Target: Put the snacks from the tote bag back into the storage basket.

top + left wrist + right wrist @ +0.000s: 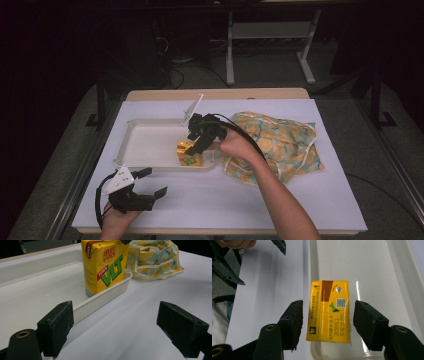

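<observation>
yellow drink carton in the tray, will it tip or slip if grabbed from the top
The carton stands upright on a narrow base at the tray's corner, so a sideways nudge could probably topple it. Its flat, printed sides look smooth, perhaps slippery. Squeezed hard, the cardboard likely dents.

A tray [150,145] lies left of centre on the table [280,200]. A carton [190,156] stands upright in the tray's near right corner. A cloth [280,145] lies just right of the tray. The right gripper [192,142] hangs over the carton, the left gripper [152,182] near of the tray.
</observation>
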`<state>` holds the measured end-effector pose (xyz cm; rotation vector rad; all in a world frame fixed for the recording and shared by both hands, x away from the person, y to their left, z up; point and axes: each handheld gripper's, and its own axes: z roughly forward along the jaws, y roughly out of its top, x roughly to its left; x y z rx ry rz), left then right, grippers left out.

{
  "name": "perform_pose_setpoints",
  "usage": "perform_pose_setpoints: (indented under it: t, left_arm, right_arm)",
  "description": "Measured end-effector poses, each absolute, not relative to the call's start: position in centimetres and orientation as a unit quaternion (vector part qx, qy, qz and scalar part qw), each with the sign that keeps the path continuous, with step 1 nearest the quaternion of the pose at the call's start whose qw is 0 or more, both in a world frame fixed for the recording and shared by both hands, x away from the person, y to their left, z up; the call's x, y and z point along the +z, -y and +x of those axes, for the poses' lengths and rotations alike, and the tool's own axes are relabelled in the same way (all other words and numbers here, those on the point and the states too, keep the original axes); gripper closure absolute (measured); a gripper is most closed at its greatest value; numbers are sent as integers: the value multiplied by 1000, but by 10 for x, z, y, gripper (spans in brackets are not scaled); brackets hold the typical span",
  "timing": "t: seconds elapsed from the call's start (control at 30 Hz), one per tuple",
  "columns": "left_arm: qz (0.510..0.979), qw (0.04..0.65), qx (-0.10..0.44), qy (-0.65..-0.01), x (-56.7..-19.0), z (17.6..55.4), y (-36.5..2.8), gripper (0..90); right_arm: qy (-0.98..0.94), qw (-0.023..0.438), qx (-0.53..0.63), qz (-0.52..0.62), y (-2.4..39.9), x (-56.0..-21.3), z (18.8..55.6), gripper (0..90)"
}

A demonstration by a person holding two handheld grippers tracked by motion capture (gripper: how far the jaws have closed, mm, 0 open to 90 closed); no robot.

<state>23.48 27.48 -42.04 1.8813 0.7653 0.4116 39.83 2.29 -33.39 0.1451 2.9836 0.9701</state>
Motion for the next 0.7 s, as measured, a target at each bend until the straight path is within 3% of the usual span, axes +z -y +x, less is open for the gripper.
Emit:
perform_pose_setpoints:
  t: [0.7]
  left_arm:
    - [783, 507, 173, -316, -421, 235, -275, 140]
  right_arm:
    - [-948, 6, 315, 57, -9, -327, 394, 385]
